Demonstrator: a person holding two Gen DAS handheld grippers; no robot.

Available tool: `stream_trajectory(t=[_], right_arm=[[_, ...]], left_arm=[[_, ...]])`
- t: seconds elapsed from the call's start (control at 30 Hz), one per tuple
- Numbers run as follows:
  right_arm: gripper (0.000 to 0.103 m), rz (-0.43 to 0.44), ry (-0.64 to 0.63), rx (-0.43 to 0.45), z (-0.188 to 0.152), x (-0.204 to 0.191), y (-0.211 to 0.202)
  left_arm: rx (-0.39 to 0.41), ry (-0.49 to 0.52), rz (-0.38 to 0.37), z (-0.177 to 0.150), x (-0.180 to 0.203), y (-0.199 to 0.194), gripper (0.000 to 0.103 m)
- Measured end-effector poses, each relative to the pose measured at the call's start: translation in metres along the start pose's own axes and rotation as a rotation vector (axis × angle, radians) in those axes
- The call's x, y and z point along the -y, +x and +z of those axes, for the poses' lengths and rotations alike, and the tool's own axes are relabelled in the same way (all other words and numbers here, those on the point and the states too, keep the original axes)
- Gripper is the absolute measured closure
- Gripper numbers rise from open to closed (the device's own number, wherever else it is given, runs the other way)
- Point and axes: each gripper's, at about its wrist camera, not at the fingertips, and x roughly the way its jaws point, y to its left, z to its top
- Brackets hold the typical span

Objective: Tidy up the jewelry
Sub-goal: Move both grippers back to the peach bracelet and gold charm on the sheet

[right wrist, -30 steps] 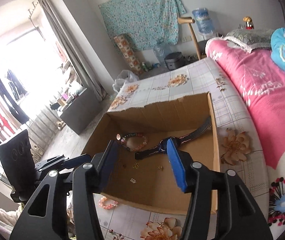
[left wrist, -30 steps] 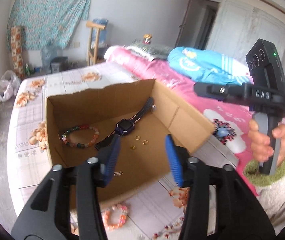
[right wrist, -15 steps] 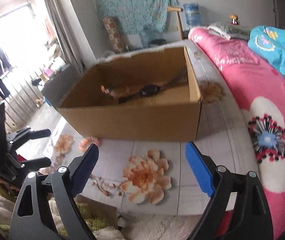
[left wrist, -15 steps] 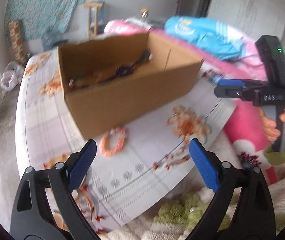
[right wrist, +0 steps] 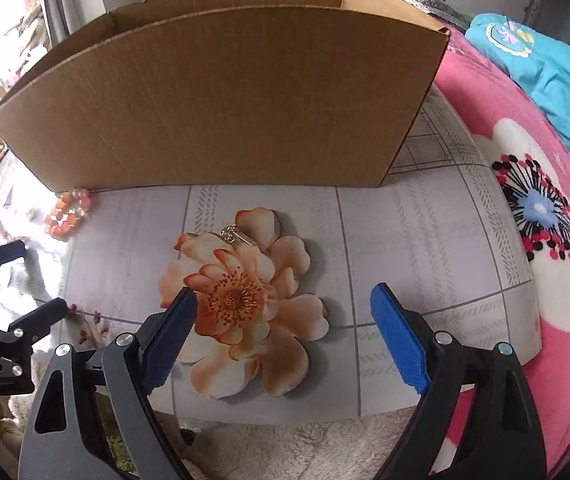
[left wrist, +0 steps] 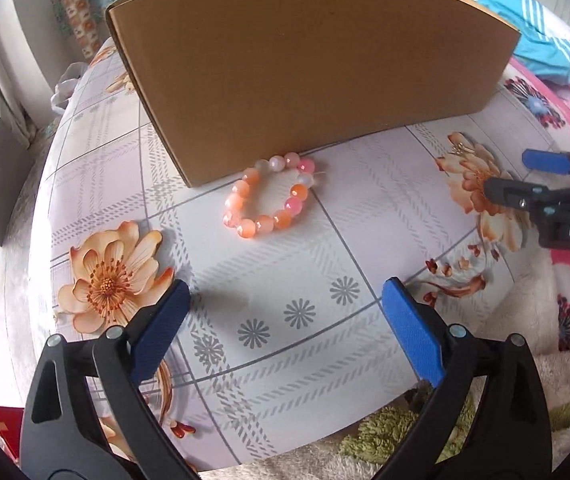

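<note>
A bedroom with a pink flowered blanket and a blue garment lies behind a table covered in a grey checked cloth printed with orange flowers. A cardboard box stands near the table's far edge, its plain front wall filling both views. A peach and pink bead bracelet lies on the cloth, touching the box's front left corner. A small silver piece rests on a printed flower in front of the box. The letters "DAS" show on the right tool in the left wrist view. Compared with a second ago, both tools have dropped from above the box to table level. The left tool and the right tool both gape wide with nothing held.
</note>
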Motion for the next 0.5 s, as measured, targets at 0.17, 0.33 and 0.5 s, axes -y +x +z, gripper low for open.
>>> stream_trajectory(t=[0.17,0.33,0.5], right_arm=[[0.01,-0.02,-0.008,-0.012,0.0,-0.005,0.006],[0.007,-0.022,-0.002,-0.023,0.002,-0.002,0.009],[0.007,0.012,0.019,-0.047,0.008,0.011,0.016]], left_arm=[[0.019,-0.037,0.017,0.002,-0.001,0.004,0.008],[0.026,-0.061,0.029,-0.002,-0.001,0.003,0.008],[0.02,-0.069,0.032,0.002,-0.003,0.003,0.008]])
